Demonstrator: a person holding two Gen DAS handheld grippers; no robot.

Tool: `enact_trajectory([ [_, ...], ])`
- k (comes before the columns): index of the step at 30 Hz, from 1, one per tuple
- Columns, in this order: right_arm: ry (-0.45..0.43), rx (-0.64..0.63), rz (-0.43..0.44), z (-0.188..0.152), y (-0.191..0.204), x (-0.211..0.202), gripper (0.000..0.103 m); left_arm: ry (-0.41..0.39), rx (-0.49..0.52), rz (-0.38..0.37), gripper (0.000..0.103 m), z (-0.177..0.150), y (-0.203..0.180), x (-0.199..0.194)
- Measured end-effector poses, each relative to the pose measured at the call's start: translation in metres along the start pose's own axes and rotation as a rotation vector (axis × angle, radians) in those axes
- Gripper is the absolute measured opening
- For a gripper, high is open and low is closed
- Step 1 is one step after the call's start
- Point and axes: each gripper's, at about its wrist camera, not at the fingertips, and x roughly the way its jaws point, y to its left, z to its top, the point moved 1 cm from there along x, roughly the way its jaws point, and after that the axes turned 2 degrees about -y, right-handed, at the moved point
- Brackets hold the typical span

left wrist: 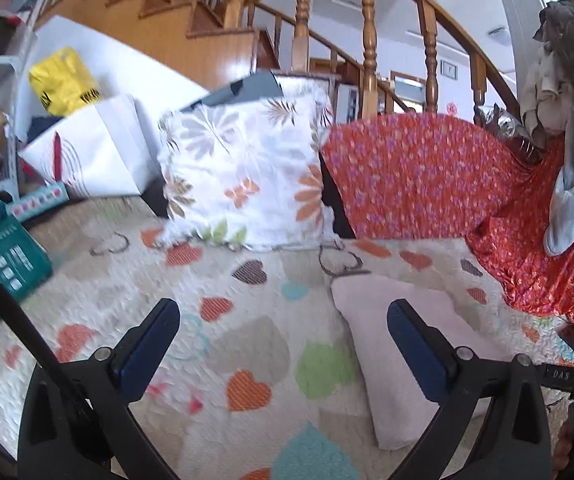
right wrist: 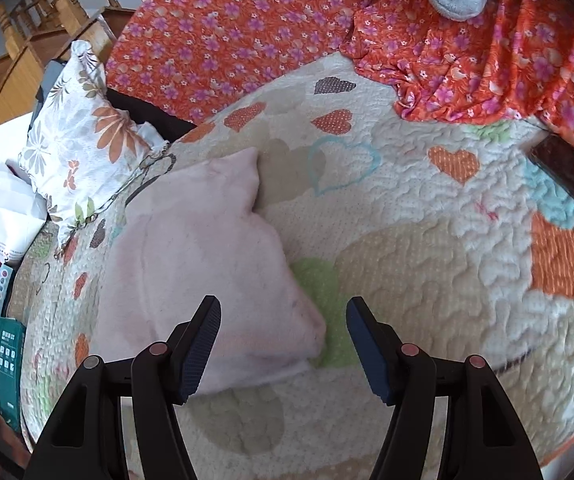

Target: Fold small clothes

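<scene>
1. Both tools are spread wide and carry nothing: the left hand-held gripper [left wrist: 283, 336] frames the quilt [left wrist: 247, 292], and the right hand-held gripper [right wrist: 283, 336] hangs over the near corner of the pink garment [right wrist: 203, 280].
2. One pink garment lies flat at the centre-left of the right view, lower right of the left view.
3. Risk: closing low may pinch the quilt along with the fleece.
4. Risk: grabbing one layer could undo the fold.
5. Counted: one pillow [left wrist: 243, 172], one orange cloth [right wrist: 271, 24], one clothes heap [left wrist: 567, 128] at the right edge.
</scene>
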Motion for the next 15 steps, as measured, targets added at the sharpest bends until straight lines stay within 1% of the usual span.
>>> enact_trajectory([
  [2, -0.005, -0.020, -0.001, -0.011, 0.006, -0.004, 0.070, -0.024, -0.013, 0.019, 0.103, -0.002, 0.007, -0.012],
  [3, -0.006, -0.034, -0.003, -0.015, 0.010, -0.005, 0.070, -0.023, -0.028, 0.015, 0.103, -0.005, 0.011, -0.014],
  [5, -0.005, -0.074, -0.011, -0.023, 0.019, -0.005, 0.070, 0.015, -0.057, -0.014, 0.103, -0.014, 0.015, -0.012],
  [8, 0.003, -0.143, -0.022, -0.031, 0.035, -0.002, 0.070, 0.092, -0.075, -0.025, 0.103, -0.027, 0.015, -0.002],
  [13, 0.011, -0.227, -0.035, -0.039, 0.052, 0.003, 0.071, 0.165, -0.018, 0.004, 0.103, -0.040, 0.009, 0.014],
  [15, 0.013, -0.251, -0.037, -0.042, 0.057, 0.005, 0.071, 0.196, -0.021, 0.001, 0.103, -0.044, 0.008, 0.019],
])
